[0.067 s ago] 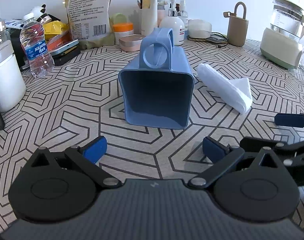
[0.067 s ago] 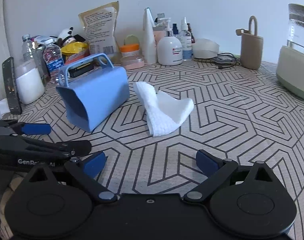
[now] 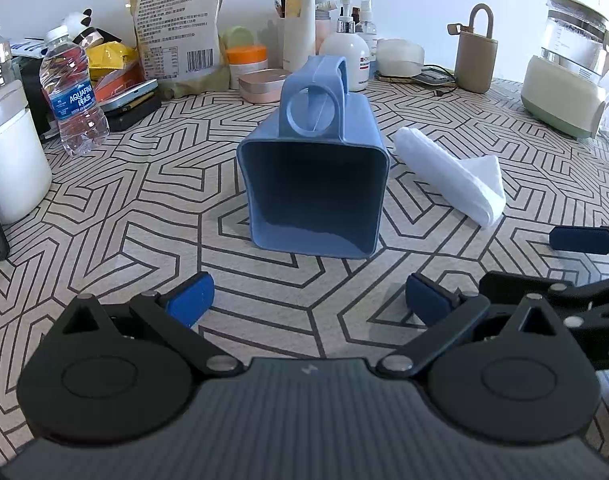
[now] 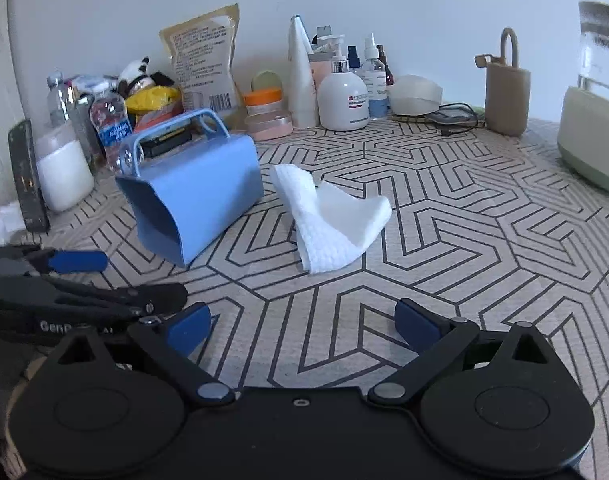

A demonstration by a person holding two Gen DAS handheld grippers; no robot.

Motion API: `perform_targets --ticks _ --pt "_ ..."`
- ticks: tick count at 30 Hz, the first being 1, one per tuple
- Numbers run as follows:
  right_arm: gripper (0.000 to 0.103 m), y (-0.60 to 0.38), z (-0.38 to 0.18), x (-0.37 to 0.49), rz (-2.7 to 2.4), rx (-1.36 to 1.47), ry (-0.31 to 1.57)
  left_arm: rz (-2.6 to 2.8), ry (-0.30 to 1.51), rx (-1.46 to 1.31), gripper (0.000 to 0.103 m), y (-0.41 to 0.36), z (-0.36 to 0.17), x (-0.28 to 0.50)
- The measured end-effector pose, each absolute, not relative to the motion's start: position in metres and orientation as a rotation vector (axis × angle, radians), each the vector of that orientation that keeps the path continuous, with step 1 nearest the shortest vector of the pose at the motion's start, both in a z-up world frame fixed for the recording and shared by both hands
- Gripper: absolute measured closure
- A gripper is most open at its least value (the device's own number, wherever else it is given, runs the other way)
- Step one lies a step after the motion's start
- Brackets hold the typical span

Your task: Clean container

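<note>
A blue plastic container (image 3: 316, 184) lies on its side on the patterned table, handle on top, its open mouth facing my left gripper (image 3: 306, 300). That gripper is open and empty, a short way in front of the mouth. To the container's right lies a crumpled white cloth (image 3: 452, 176). In the right wrist view the container (image 4: 196, 188) is at the left and the cloth (image 4: 328, 216) at the centre, straight ahead of my right gripper (image 4: 300, 328), which is open with nothing between its fingers. The left gripper's fingers (image 4: 78, 261) show at that view's left edge.
Along the back wall stand a water bottle (image 3: 72, 92), a food pouch (image 3: 176, 20), a white pump bottle (image 3: 346, 54), a beige bottle (image 3: 474, 56) and a kettle (image 3: 564, 76). A white jar (image 3: 10, 156) is at the left. The patterned tablecloth (image 4: 444, 240) is bare on the right.
</note>
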State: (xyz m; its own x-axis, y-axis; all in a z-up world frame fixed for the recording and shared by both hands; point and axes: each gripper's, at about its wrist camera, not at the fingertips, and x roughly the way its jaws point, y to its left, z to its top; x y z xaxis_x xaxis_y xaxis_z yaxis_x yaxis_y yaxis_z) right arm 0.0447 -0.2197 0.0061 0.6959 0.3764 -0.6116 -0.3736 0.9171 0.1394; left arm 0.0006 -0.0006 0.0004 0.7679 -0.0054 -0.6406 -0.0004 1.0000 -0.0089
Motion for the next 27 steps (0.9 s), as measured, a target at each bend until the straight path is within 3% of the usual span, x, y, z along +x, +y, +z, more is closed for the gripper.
perform_targets --ticks 27 --pt "0.000 -0.220 0.007 0.049 0.434 0.035 0.696 0.004 0.707 -0.020 0.000 0.001 0.000 -0.001"
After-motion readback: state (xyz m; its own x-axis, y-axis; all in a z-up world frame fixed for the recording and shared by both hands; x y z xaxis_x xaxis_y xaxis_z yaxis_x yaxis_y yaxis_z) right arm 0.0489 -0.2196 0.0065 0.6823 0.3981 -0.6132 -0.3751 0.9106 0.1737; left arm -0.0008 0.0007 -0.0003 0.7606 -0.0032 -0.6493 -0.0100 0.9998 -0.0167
